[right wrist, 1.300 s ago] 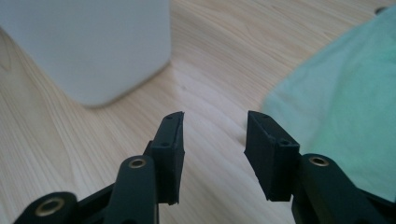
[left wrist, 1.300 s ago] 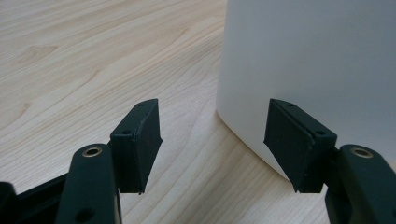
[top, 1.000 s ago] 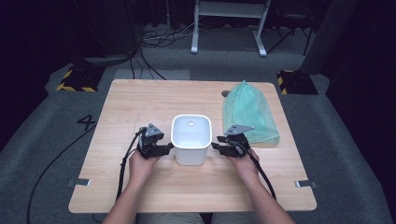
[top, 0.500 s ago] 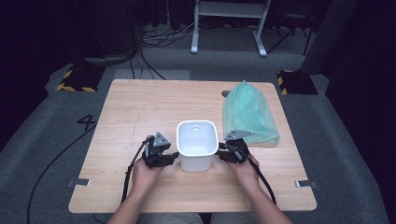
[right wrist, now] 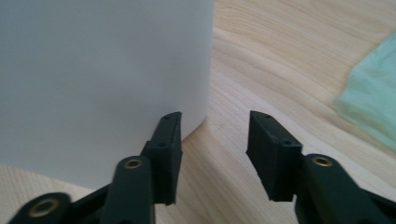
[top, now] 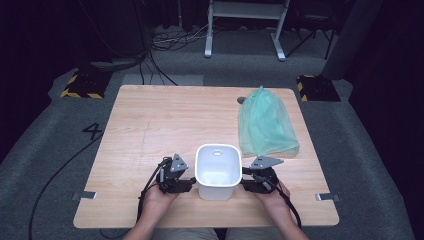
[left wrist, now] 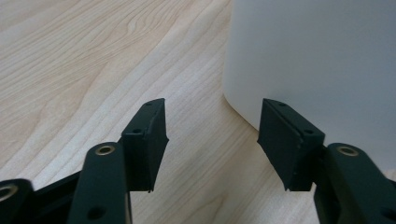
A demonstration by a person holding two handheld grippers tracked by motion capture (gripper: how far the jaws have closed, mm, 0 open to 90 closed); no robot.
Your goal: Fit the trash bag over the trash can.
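White bin (top: 218, 170) now at table's (top: 150, 125) six o'clock edge, dragged nearer from centre; left tongs (top: 186, 185) and right tongs (top: 246, 185) flank it, just reopened, empty; bag (top: 265, 122) at two o'clock.

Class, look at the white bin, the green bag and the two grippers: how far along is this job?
Done: the bin stands upright near the table's front edge. In hand: the left gripper and right gripper flank it, jaws open with nothing between them. Left: the bag lies flat beside the bin, untouched; probably it still has to go into the bin.
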